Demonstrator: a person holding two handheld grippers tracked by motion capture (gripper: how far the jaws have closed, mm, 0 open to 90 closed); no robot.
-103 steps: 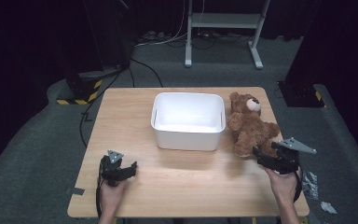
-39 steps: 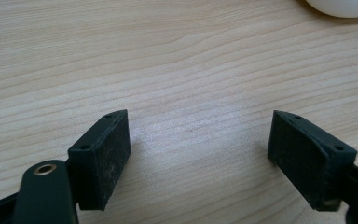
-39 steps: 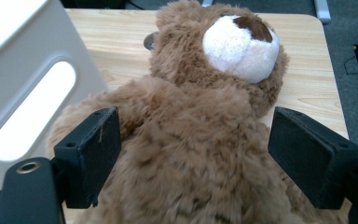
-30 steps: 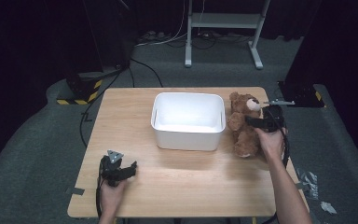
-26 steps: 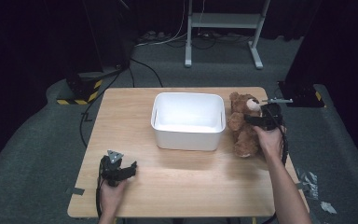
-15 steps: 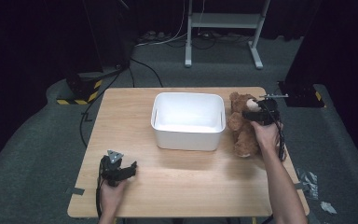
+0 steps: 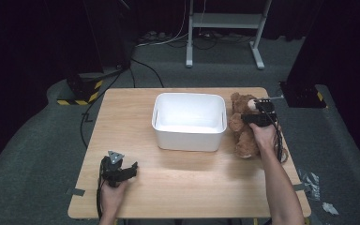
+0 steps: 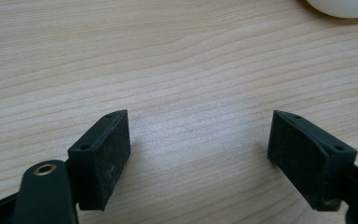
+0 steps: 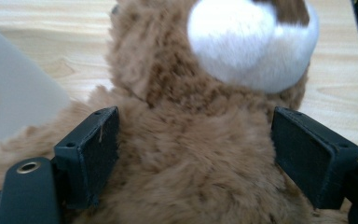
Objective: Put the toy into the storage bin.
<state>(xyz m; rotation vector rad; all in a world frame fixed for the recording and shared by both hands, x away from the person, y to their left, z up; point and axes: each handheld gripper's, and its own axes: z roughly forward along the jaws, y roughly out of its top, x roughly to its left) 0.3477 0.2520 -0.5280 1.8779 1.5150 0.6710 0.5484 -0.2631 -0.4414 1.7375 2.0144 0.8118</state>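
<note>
A brown teddy bear [image 7: 242,130] lies on the wooden table [image 7: 187,187], just right of a white bin [image 7: 189,121]. My right gripper [image 7: 246,118] is over the bear's upper body, open. In the right gripper view its jaws stand on either side of the bear's furry body [image 9: 200,168], below the white muzzle [image 9: 251,42]. My left gripper [image 7: 130,171] rests near the table's front left, open, with bare wood between its jaws in the left gripper view [image 8: 198,154].
The white bin looks empty and its corner [image 8: 340,7] shows far off in the left gripper view. Cables [image 7: 122,75] and a metal stand [image 7: 225,28] are on the dark floor beyond the table. Yellow-black tape [image 7: 77,101] marks the floor at left.
My right gripper travelled from the table's front right up to the bear and has settled lower over its body, jaws open around it. The left gripper stayed put.
</note>
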